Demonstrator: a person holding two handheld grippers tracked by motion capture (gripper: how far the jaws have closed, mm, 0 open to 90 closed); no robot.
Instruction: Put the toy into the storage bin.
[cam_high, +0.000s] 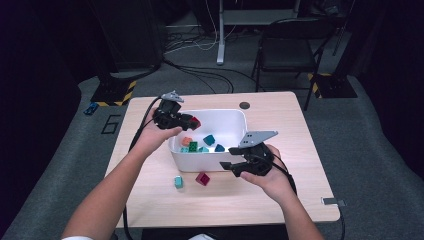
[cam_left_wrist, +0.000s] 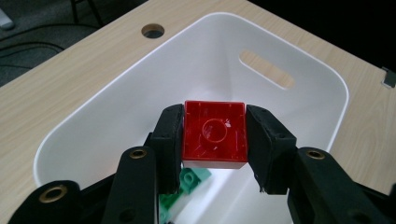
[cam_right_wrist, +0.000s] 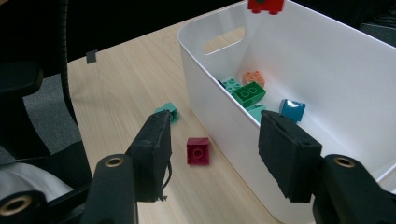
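You had the left gripper (cam_left_wrist: 214, 140) pinching the red brick (cam_left_wrist: 215, 131) by its flat sides above the white bin (cam_left_wrist: 299, 60), a light, stiff, slick piece, while your right gripper (cam_right_wrist: 215, 156) stood spread.

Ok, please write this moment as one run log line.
left gripper: shut on red brick, over white bin | right gripper: open | dark red brick: on table

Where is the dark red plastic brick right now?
In the high view, the dark red plastic brick lies on the wooden table, just in front of the white plastic bin, beside the teal brick.
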